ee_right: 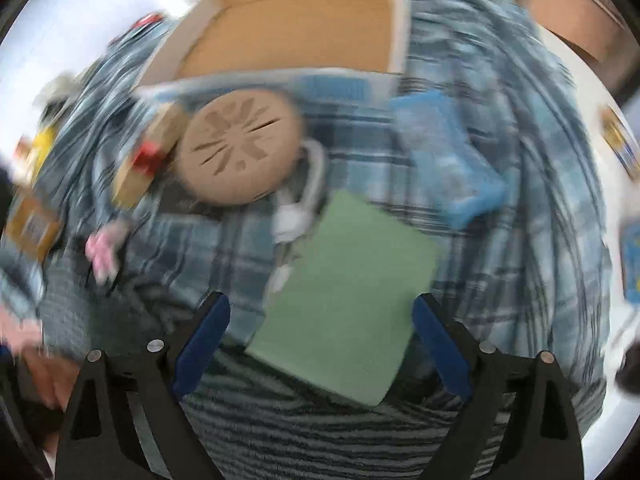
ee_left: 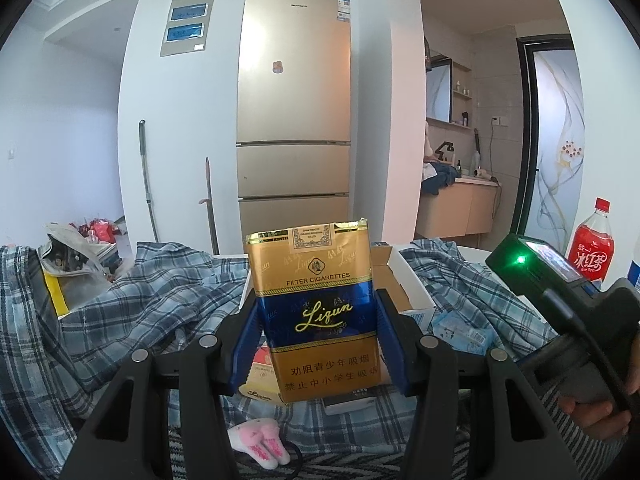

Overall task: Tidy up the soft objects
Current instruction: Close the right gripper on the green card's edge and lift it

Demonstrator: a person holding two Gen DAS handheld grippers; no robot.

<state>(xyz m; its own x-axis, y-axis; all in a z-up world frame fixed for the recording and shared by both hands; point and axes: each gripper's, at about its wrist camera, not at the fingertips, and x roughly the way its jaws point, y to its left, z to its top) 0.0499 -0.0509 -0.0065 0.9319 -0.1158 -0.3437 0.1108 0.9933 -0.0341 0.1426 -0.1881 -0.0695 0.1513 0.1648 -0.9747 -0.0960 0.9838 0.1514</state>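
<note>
Left tool (ee_left: 318,334), upright gold-blue cigarette pack (ee_left: 316,308) pinched

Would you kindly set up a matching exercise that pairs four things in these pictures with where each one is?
Things:
1. cigarette pack
2. green cloth
3. red bottle
4. pink toy

Places:
A. on the striped fabric, below the held pack
B. standing at the far right edge of the left wrist view
C. clamped upright in the left hand-held gripper
D. lying flat under the open right hand-held gripper

Pairs: 1-C, 2-D, 3-B, 4-A
</note>
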